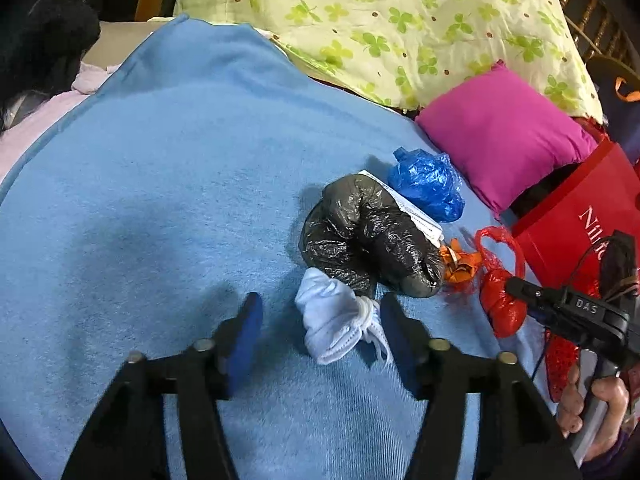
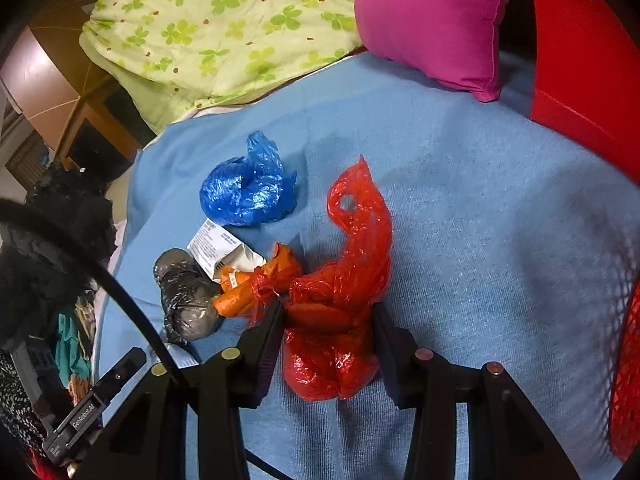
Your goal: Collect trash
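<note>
Blue fleece blanket covers the bed, and in the left wrist view the left gripper stands spread around a crumpled white face mask, its pads not pressing on it; I'd close low on the bunched middle, not the loose ear loops. A black plastic bag touches the mask's far end and could drag along. Open blanket lies to the left, so lifting that way looks safest. In the right wrist view the right gripper pinches a knotted red plastic bag, which bulges between the pads. An orange wrapper touches it, so lift straight up. The red paper bag stands right, past bare blanket.
</note>
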A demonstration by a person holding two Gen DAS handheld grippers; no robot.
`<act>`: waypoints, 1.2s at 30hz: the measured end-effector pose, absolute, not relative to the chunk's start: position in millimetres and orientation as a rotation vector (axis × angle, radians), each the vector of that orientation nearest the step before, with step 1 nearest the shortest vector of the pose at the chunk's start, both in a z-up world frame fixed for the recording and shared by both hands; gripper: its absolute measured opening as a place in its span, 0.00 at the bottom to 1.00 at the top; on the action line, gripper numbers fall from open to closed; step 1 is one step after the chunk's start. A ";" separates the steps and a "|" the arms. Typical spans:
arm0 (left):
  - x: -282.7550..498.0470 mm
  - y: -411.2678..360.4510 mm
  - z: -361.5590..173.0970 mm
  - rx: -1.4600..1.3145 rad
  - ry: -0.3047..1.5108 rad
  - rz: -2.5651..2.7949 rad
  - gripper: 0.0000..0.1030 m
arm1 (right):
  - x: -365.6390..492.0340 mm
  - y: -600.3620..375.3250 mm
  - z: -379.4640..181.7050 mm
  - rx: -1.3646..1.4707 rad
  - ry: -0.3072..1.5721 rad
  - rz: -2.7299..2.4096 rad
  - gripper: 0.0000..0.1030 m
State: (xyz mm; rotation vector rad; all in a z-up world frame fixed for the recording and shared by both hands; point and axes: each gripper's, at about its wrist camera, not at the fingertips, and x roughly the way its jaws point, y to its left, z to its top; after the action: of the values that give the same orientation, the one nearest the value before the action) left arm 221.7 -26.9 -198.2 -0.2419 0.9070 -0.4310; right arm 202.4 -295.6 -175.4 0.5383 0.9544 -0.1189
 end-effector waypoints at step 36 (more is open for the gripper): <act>175.6 -62.7 -186.8 -0.071 0.988 -0.777 0.60 | 201.9 -286.4 -174.7 0.504 0.964 -0.084 0.45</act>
State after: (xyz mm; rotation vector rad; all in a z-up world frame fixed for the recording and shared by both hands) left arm 175.6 -62.7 -186.8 -0.0714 0.9876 -0.7773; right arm 201.9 -286.4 -174.7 0.5035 0.9645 -0.0838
